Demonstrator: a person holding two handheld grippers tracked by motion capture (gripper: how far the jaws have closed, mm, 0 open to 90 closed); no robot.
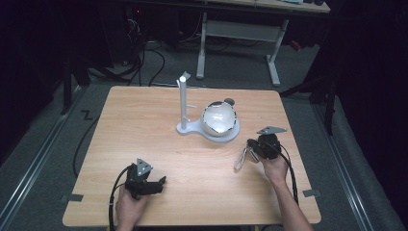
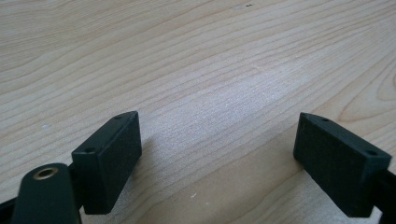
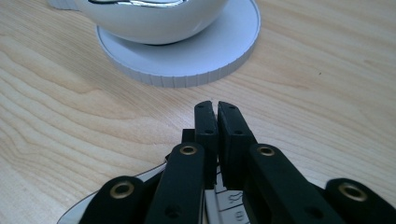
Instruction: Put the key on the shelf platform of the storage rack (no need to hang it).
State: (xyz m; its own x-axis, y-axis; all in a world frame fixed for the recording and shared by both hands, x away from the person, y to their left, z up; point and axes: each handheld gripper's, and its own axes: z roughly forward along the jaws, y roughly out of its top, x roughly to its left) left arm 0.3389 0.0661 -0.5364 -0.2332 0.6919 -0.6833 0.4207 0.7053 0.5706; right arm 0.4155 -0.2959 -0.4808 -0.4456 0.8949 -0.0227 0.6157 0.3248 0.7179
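Near the middle of the surface point(image 1: 159, 144), toward its far edge, a white bowl point(image 1: 219, 119) with a shiny rim rests on the round disc point(image 3: 205, 60) of a white stand, whose upright post point(image 1: 183, 103) rises just beside it; what lies inside the bowl is hard to make out. Close to the right edge, the right hand-held gripper point(image 1: 249, 147) has its jaws clenched on a flat metal utensil point(image 1: 240, 160) that slants down to the wood; its gripper view cuts off the bowl's top and most of the utensil. By the near edge, the left hand-held gripper point(image 1: 161, 182) stands released over bare wood.
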